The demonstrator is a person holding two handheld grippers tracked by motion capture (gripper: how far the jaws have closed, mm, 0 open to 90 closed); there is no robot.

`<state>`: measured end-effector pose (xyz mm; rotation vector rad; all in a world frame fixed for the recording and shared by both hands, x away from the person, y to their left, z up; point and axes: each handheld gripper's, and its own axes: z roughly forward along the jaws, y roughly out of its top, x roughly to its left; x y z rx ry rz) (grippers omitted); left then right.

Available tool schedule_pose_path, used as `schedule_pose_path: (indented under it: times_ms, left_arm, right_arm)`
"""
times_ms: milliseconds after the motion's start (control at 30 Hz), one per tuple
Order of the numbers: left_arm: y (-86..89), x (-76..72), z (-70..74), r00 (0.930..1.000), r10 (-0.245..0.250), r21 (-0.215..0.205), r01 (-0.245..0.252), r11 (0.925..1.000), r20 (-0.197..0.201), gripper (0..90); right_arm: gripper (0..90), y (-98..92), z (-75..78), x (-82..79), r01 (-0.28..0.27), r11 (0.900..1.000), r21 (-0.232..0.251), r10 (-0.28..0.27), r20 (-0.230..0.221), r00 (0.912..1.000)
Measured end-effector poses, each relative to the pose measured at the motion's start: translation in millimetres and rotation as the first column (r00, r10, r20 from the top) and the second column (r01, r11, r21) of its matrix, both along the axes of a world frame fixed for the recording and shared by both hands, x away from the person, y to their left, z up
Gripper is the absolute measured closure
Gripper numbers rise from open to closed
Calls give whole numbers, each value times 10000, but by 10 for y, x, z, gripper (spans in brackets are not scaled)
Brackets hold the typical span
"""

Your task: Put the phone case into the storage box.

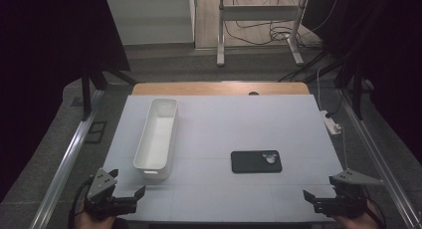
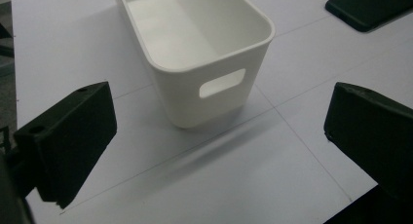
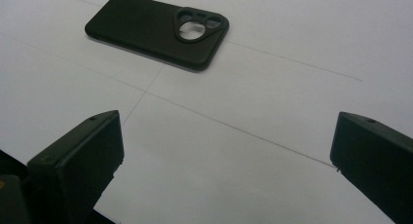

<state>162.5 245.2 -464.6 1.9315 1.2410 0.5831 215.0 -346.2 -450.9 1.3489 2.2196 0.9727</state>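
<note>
Tool positions first, from the high view: we find the left tool (image 1: 130, 198) at the near left corner of the white surface (image 1: 224, 134) and the right tool (image 1: 314, 199) at the near right corner, each held in a hand at the bottom edge. Both have their jaws spread wide with nothing between them. We note a long white bin (image 1: 157, 138) standing upright on the left half of the surface, its length running away from us, and a black phone case (image 1: 256, 161) lying flat right of centre, well apart from the bin and from both tools.

In the left gripper view, we see the left tool (image 2: 219, 136) gaping, its two black jaws far apart over bare surface. The bin (image 2: 197, 44) stands just ahead, its cut-out handle facing the camera, untouched. A corner of the phone case (image 2: 370, 9) shows at the upper right.

In the right gripper view, we record the right tool (image 3: 226, 151) likewise fully spread and holding nothing. The phone case (image 3: 146, 29) lies ahead, camera opening uppermost, clear of both jaws.
</note>
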Motion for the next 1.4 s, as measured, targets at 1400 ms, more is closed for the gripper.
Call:
schedule_pose_path:
  times_ms: [1400]
  left_arm:
    - [-17,11,4,9997,-233,57,233,9997,-84,0]
  right_arm:
    - [0,74,-4,125,-474,9978,-467,459,-319,9984]
